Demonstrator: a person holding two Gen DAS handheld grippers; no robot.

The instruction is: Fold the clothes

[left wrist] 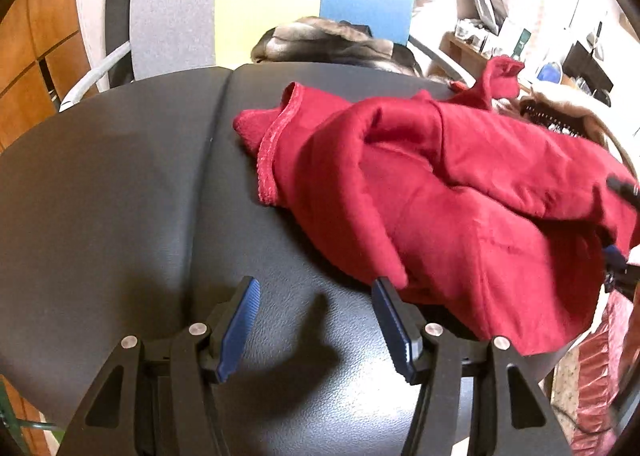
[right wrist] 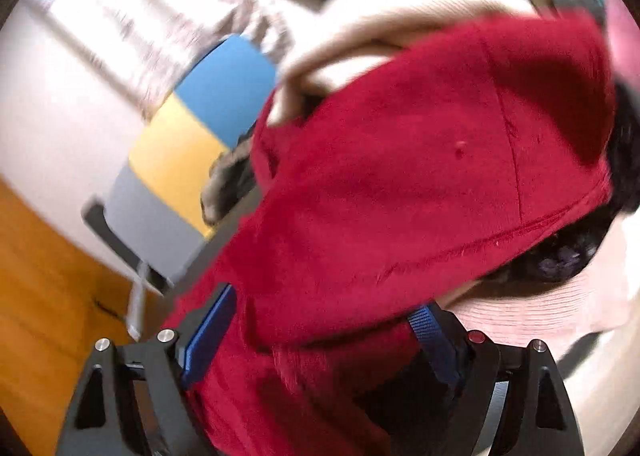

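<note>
Left tool (left wrist: 316, 288) spread above the desk (left wrist: 120, 196), red garment (left wrist: 460, 196) right of it; right tool (right wrist: 320, 320) spread around the cloth.

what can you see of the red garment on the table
The red garment is a soft, fleecy-looking top, crumpled and unfolded on the dark table. A stitched hem edge curls up at its left end. Its right side drapes off the table edge. The left gripper stands open beside it, one finger touching its near edge; in the right wrist view, cloth fills the right gripper.
</note>
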